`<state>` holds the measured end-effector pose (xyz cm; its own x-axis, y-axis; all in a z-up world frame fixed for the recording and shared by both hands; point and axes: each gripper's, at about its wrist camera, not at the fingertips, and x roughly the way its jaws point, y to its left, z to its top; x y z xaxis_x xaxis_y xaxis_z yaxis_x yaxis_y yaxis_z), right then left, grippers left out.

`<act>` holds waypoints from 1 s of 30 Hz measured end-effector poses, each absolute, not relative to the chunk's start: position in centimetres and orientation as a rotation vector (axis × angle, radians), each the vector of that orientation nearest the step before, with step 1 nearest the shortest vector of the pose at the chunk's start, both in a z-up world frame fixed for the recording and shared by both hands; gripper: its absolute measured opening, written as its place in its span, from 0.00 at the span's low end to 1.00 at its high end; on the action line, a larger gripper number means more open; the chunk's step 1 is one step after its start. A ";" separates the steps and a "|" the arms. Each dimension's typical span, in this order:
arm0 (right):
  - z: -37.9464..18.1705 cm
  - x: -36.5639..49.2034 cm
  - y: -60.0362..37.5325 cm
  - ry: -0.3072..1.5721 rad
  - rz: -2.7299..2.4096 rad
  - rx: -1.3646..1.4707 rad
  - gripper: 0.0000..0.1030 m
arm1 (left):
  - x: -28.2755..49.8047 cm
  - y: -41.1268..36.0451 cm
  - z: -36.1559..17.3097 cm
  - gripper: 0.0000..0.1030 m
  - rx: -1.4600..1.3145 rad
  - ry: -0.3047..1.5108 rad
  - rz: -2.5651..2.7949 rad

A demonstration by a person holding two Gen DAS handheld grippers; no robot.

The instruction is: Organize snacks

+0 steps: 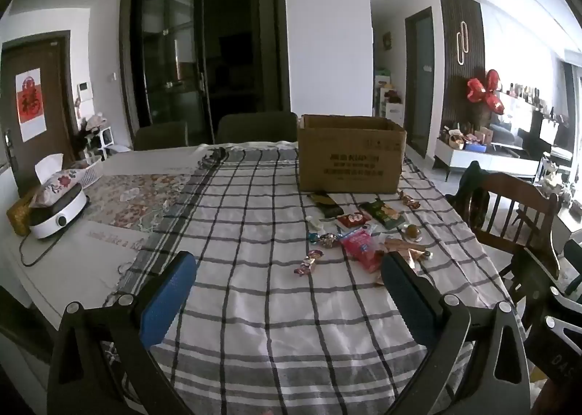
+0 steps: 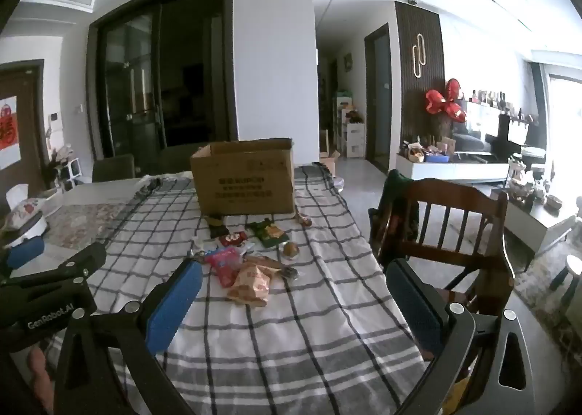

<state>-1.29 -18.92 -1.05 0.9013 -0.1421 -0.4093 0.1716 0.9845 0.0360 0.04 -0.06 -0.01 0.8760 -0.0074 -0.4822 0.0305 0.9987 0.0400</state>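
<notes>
both the left gripper (image 1: 287, 291) and the right gripper (image 2: 293, 300) are held wide apart with nothing between the fingers, above the checked tablecloth (image 1: 254, 305). the snacks (image 1: 358, 233) are scattered on the cloth, just in front of the open cardboard box (image 1: 351, 156). because the wrappers overlap, two could be pinched at once, or a crinkly packet (image 2: 251, 284) crushed; the small round sweet (image 2: 291, 249) might be nudged towards the table edge.

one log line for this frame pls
phase: start | left gripper: open, empty | right gripper: open, empty | snacks: loose on cloth by box | none boxed yet that shows
</notes>
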 end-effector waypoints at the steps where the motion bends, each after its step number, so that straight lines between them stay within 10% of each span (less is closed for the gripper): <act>1: -1.0 -1.3 -18.9 0.418 -0.162 0.073 0.99 | 0.1 -0.1 0.0 1.00 0.046 0.506 -0.021; 30: -1.0 -1.3 -19.0 0.420 -0.161 0.081 0.99 | -0.3 0.5 0.6 1.00 0.041 0.485 -0.014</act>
